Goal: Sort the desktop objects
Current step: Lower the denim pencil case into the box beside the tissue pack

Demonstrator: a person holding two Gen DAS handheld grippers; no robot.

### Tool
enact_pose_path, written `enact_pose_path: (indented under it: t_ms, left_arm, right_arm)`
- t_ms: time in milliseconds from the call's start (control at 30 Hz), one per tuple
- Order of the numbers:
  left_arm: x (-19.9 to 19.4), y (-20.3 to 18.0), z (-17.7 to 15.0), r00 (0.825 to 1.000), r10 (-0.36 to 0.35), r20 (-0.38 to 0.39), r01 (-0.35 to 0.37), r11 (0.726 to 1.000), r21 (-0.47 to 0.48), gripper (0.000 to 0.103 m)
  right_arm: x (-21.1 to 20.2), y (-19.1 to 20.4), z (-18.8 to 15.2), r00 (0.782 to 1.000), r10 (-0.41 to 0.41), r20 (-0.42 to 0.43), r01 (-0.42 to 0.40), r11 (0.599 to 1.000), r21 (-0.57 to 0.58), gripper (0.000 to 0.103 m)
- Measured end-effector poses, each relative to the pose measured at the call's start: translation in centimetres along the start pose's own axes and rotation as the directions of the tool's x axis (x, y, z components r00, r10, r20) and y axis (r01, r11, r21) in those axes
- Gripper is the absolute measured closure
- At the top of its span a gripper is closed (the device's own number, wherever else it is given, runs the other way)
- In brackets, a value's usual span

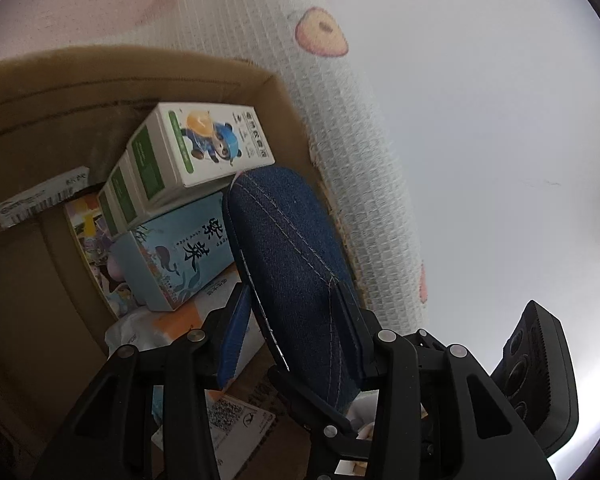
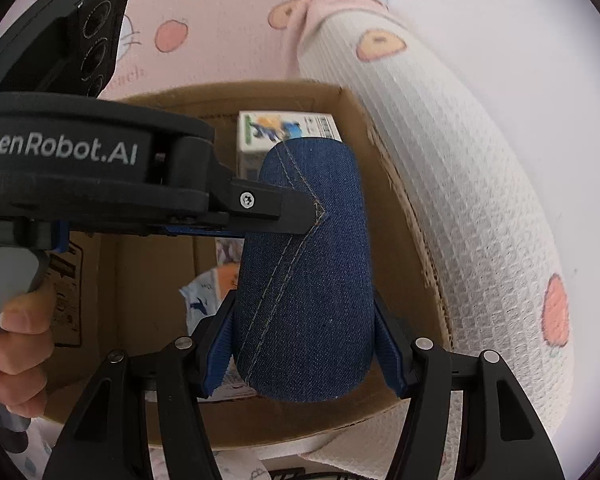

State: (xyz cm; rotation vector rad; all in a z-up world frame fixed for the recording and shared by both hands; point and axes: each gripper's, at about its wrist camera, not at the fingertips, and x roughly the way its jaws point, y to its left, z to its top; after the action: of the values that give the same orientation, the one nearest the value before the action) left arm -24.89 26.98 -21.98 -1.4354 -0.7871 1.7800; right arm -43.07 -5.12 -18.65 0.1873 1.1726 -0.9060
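Pink patterned cloth lies behind an open cardboard box (image 2: 384,128). Over this box hangs a denim case (image 2: 304,280), pinched by both grippers: the right gripper (image 2: 304,354) clamps its near end, the left gripper (image 1: 296,332) comes from nine o'clock. Its long axis points toward twelve o'clock, to a white carton (image 2: 288,128) inside.

Stacked cartons (image 1: 188,184) crowd the cardboard box (image 2: 400,184) (far side); near its front wall, floor lies open.
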Motion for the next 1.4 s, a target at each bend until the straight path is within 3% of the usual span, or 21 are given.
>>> enact_pose_path:
  t_ms: [233,433,800,1000,1200,1267,1333,1400]
  left_arm:
    - [0.6,1.0,0.3,1.000,-0.013,0.001,0.013,0.999,-0.053,0.057]
    - [1.5,1.6,0.1,1.000,0.003,-0.026,-0.005,0.997,-0.074,0.061]
    - [1.3,2.5,-0.6,0.999,-0.033,-0.022,0.030,0.992,-0.122,0.062]
    - [1.4,3.0,-1.3,0.998,0.002,-0.063,-0.010,0.991,-0.136,0.062]
    - [2.0,3.5,-2.6,0.995,0.030,-0.098,-0.042,0.991,-0.128,0.081]
    - [1.9,3.5,-2.8,0.995,0.034,-0.092,-0.045,0.991,-0.127,0.081]
    - [1.7,3.6,-3.1,0.995,0.029,-0.091,-0.041,0.991,-0.131,0.081]
    - [1.6,3.7,-3.4,0.996,0.019,-0.091,-0.032,0.990,-0.135,0.082]
  right_arm:
    - [1.4,0.1,-0.1,1.000,-0.028,0.001,0.028,0.996,-0.085,0.044]
    - [3.2,-0.4,0.2,0.996,-0.019,-0.083,0.010,0.994,-0.106,0.044]
    - [4.2,-0.3,-0.9,0.991,-0.020,-0.129,-0.006,0.981,-0.195,0.042]
    - [4.0,-0.1,-1.0,0.990,-0.033,-0.135,0.002,0.973,-0.230,0.042]
    - [2.8,-1.3,-0.7,0.989,0.020,-0.144,-0.047,0.982,-0.185,0.043]
    - [1.8,-1.5,-0.5,0.992,0.053,-0.112,-0.073,0.980,-0.183,0.046]
    - [1.3,-1.7,-0.3,0.993,0.062,-0.103,-0.080,0.980,-0.181,0.063]
    - [1.4,-1.7,-0.2,0.991,0.060,-0.116,-0.081,0.981,-0.179,0.071]
